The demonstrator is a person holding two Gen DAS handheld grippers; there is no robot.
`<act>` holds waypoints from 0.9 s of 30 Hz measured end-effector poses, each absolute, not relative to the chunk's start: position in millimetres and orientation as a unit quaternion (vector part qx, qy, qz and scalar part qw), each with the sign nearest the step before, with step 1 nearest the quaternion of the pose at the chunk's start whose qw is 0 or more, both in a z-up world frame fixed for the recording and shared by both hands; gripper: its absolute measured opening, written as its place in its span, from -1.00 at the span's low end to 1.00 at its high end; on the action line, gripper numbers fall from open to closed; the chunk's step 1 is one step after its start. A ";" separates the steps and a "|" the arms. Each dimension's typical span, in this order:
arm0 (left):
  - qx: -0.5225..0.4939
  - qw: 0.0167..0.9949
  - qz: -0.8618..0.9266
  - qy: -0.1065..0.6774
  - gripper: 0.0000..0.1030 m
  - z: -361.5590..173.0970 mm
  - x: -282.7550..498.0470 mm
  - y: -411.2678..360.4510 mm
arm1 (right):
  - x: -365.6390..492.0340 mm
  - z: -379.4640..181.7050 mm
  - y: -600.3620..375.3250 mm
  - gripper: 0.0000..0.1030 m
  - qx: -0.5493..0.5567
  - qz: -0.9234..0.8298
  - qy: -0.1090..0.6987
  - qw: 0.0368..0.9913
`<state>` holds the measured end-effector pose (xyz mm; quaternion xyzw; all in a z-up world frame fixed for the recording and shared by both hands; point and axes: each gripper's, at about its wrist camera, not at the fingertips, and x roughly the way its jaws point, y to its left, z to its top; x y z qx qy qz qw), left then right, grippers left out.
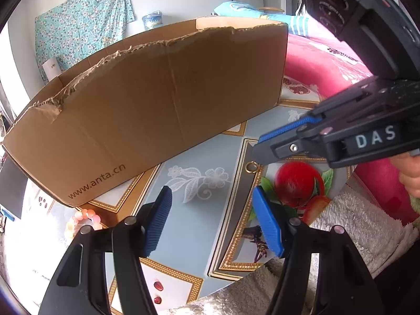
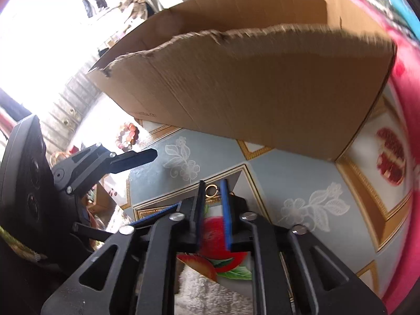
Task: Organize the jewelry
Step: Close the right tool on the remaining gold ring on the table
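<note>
The table point(image 1: 231, 141) wears a glossy printed cover: pale blue panels with white flower sprigs, gold-bordered frames, and fruit pictures, a red apple at lower right of the left wrist view and a cut pomegranate at the right edge of the right wrist view. A torn-rimmed cardboard box point(image 1: 157, 99) stands across the upper middle of both views, printed with a web address along its lower left side. A fluffy white towel point(image 1: 362, 225) lies at the table's lower right edge, and pink bedding point(image 1: 328, 60) fills the upper right. A floral cloth point(image 1: 84, 23) hangs on the wall at upper left.

A small gold ring point(image 2: 211, 191) lies on the table just below centre in the right wrist view, on a gold border near the apple. The right gripper point(image 2: 213, 197) has its fingers narrowly apart, one on each side of the ring, not pressing it. The left gripper point(image 1: 211, 207) stands with fingers wide over bare blue cover, holding nothing. A beaded bracelet point(image 1: 78, 220) rests at lower left, beside the box corner.
</note>
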<state>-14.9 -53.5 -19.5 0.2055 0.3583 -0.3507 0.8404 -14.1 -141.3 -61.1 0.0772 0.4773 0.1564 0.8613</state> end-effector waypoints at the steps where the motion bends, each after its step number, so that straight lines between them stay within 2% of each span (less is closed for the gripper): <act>1: 0.206 0.841 -0.350 0.358 0.20 -19.9 -15.8 -51.8 | -16.3 -59.3 -137.7 -0.52 0.061 0.158 0.473 0.865; 8: 0.201 0.842 -0.342 0.364 0.20 -20.2 -17.0 -43.9 | -12.0 -73.4 -117.6 -0.49 -0.033 0.160 0.467 0.869; 12: 0.200 0.843 -0.337 0.368 0.20 -19.5 -18.2 -39.8 | -13.8 -80.5 -105.2 -0.71 -0.070 0.144 0.451 0.878; 13: 0.201 0.844 -0.336 0.368 0.20 -19.6 -18.4 -39.1 | -13.9 -81.3 -105.5 -0.80 -0.067 0.146 0.451 0.878; 27: 0.164 0.867 -0.295 0.367 0.15 -5.3 -10.8 -9.5 | -21.7 -68.2 -122.8 -0.81 -0.024 0.140 0.449 0.882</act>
